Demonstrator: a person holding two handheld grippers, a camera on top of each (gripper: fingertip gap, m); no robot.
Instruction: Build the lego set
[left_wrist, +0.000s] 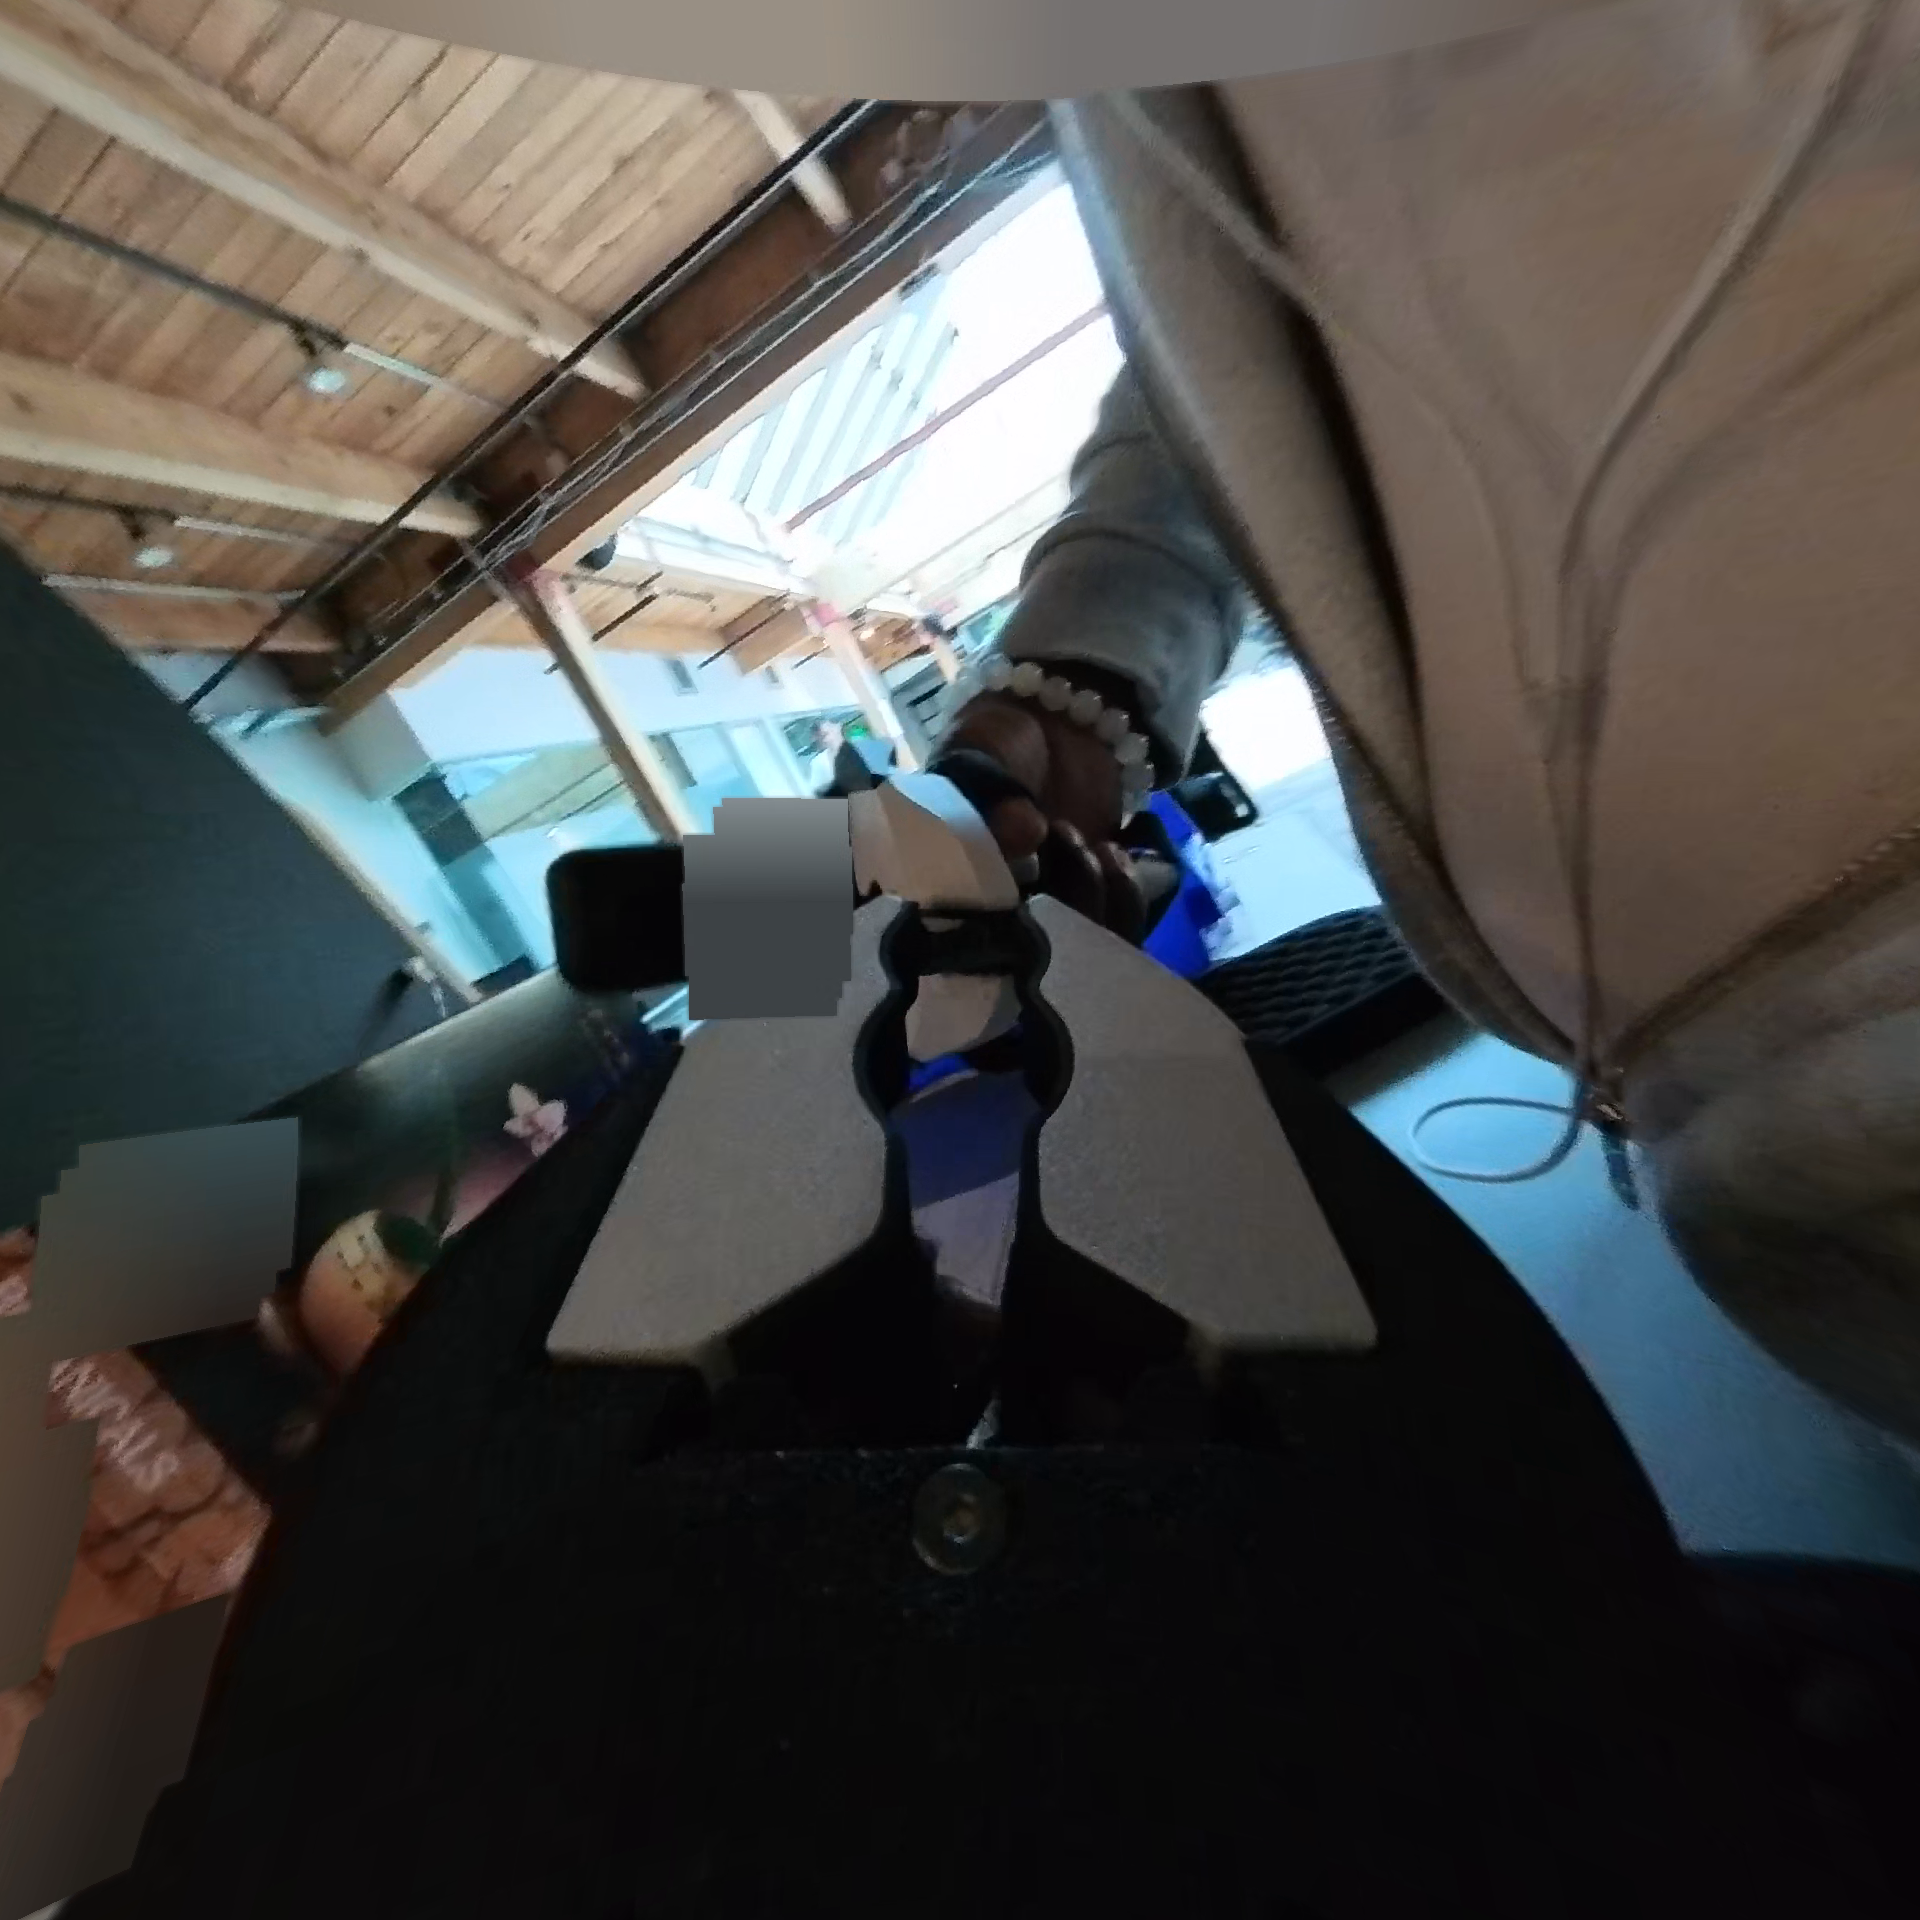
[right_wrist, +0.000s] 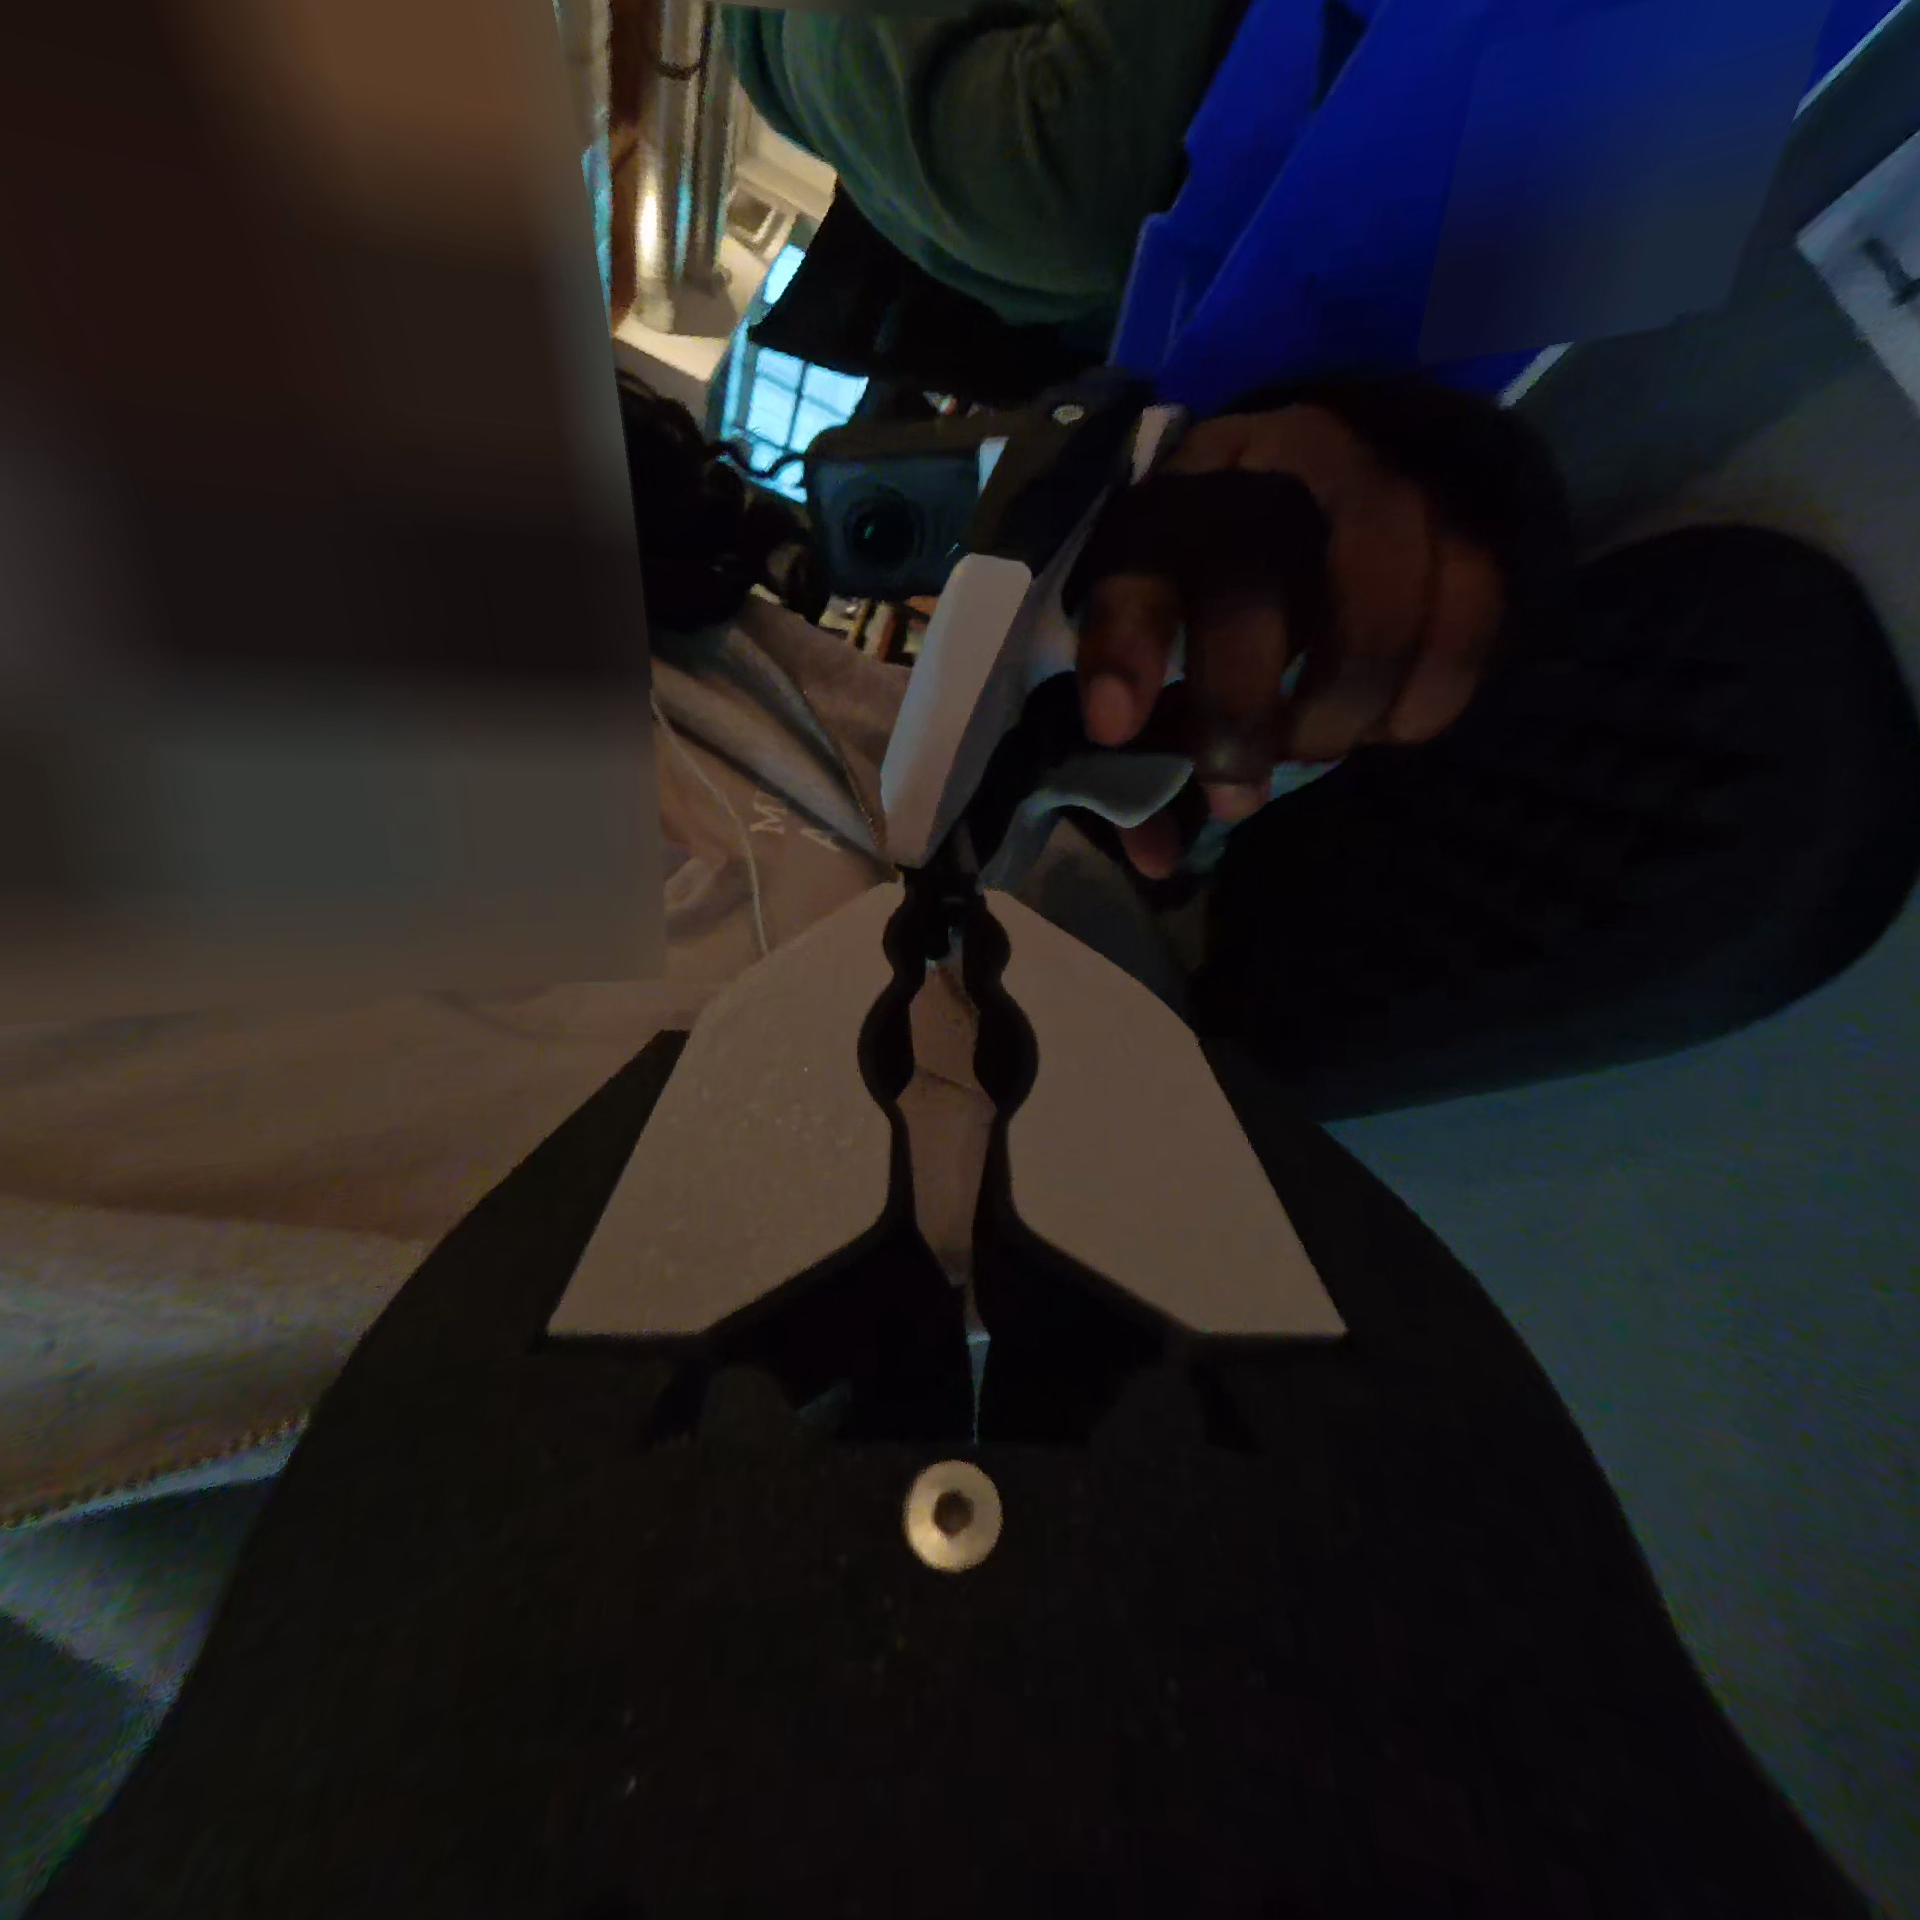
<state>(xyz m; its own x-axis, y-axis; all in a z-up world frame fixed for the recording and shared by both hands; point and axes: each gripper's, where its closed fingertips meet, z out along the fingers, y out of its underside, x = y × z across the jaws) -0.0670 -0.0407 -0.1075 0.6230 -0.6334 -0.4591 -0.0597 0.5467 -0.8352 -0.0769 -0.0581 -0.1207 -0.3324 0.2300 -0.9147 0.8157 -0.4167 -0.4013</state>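
Grey left claw (left_wrist: 961, 935) pinches the right claw's (right_wrist: 940, 914) nearly pressed-together tips.

The ceiling (left_wrist: 312, 208) is bare, matt wooden planking. Below it, a soft beige cloth jacket (left_wrist: 1558, 520) hangs beside glossy white beads (left_wrist: 1081, 707). The left gripper (left_wrist: 961, 940) has grainy matt grey plastic fingers (left_wrist: 769, 1143).
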